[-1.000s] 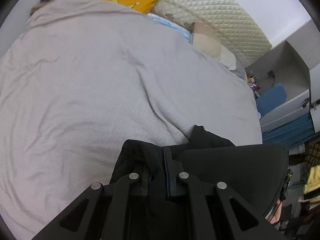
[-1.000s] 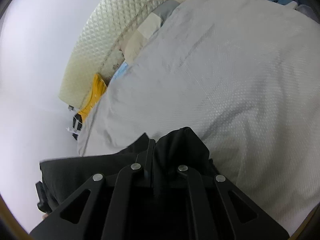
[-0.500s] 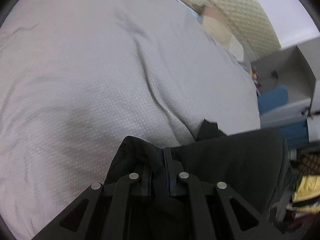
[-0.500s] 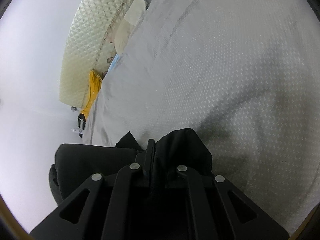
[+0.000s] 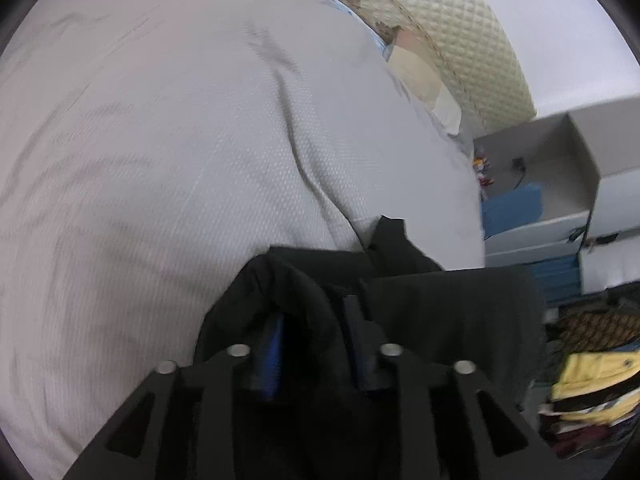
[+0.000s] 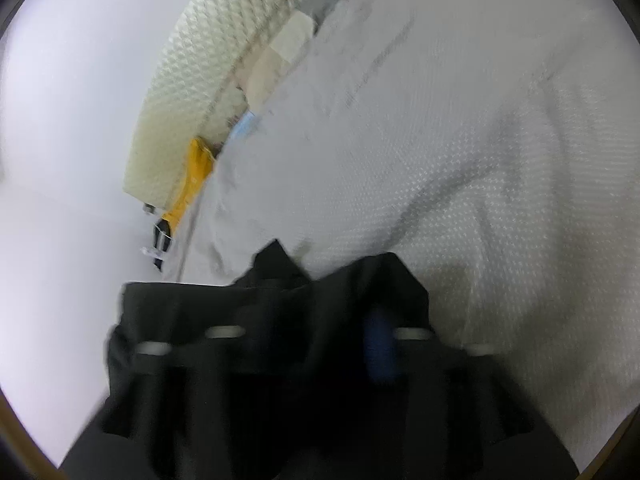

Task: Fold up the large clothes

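Note:
A black garment [image 5: 448, 308] hangs stretched between my two grippers above a bed with a pale grey quilt [image 5: 180, 140]. My left gripper [image 5: 314, 312] has its jaws parted, with black cloth bunched between and over the fingers. In the right wrist view the same garment [image 6: 208, 312] drapes over my right gripper [image 6: 316, 320], whose jaws are also parted with cloth lying between them. Both views are motion-blurred. The fingertips are mostly hidden by cloth.
A cream quilted headboard [image 5: 460, 28] stands at the far end, with a yellow pillow [image 6: 192, 184] and pale pillows [image 5: 424, 80]. A white shelf unit [image 5: 560, 184] and a pile of clothes [image 5: 592, 392] stand to the right of the bed.
Both grippers' jaws have spread apart since half a second ago; blue finger pads now show. The cameras tilted back up and the cloth sags between the fingers.

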`<state>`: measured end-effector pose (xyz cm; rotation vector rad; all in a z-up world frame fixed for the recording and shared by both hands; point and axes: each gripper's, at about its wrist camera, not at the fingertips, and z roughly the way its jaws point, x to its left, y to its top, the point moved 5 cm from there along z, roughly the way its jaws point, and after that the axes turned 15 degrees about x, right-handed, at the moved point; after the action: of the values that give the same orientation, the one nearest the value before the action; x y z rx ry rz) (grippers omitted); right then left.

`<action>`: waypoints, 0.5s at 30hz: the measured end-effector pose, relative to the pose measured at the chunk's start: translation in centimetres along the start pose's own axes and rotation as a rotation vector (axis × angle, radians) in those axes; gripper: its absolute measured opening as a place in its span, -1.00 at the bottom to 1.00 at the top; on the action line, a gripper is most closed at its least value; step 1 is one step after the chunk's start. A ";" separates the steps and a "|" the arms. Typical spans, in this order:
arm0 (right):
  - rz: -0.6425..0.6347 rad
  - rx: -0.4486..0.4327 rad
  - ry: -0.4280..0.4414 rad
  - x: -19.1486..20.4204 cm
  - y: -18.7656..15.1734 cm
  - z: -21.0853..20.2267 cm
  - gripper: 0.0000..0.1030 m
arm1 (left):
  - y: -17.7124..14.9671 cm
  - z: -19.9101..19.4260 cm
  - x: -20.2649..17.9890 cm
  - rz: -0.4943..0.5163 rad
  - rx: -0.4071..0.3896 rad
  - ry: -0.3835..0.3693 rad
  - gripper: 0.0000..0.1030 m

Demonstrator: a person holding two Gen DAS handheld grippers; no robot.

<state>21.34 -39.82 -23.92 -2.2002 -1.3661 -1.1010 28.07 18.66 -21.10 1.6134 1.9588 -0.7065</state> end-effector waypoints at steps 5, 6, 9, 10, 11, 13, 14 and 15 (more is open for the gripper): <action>-0.084 -0.120 -0.065 2.3 -2.1 -4.2 0.77 | -2.7 -5.7 -0.8 0.044 -0.127 0.002 0.78; -0.108 -0.153 -0.111 2.9 -2.6 -5.0 0.77 | -3.4 -6.9 -1.4 0.080 -0.162 0.047 0.78; -0.215 -0.242 -0.233 5.8 -4.4 -6.9 0.77 | -5.6 -9.7 -4.3 0.208 -0.295 0.222 0.78; -0.255 -0.269 -0.258 7.0 -5.0 -7.3 0.77 | -6.2 -10.2 -5.3 0.241 -0.326 0.251 0.78; -0.314 -0.309 -0.287 8.9 -6.0 -7.7 0.77 | -7.0 -10.4 -6.7 0.282 -0.361 0.280 0.78; -0.408 -0.359 -0.322 11.9 -7.6 -7.9 0.78 | -8.3 -10.0 -9.3 0.353 -0.404 0.308 0.78; -0.465 -0.380 -0.331 13.6 -8.5 -7.7 0.80 | -8.7 -9.5 -10.2 0.379 -0.410 0.316 0.78; -0.503 -0.393 -0.337 14.7 -9.2 -7.4 0.84 | -9.4 -8.2 -11.9 0.430 -0.412 0.330 0.78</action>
<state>13.70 -30.92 -9.14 -2.4697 -2.0868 -1.2942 20.41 14.03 -6.32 1.8684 1.7207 0.1319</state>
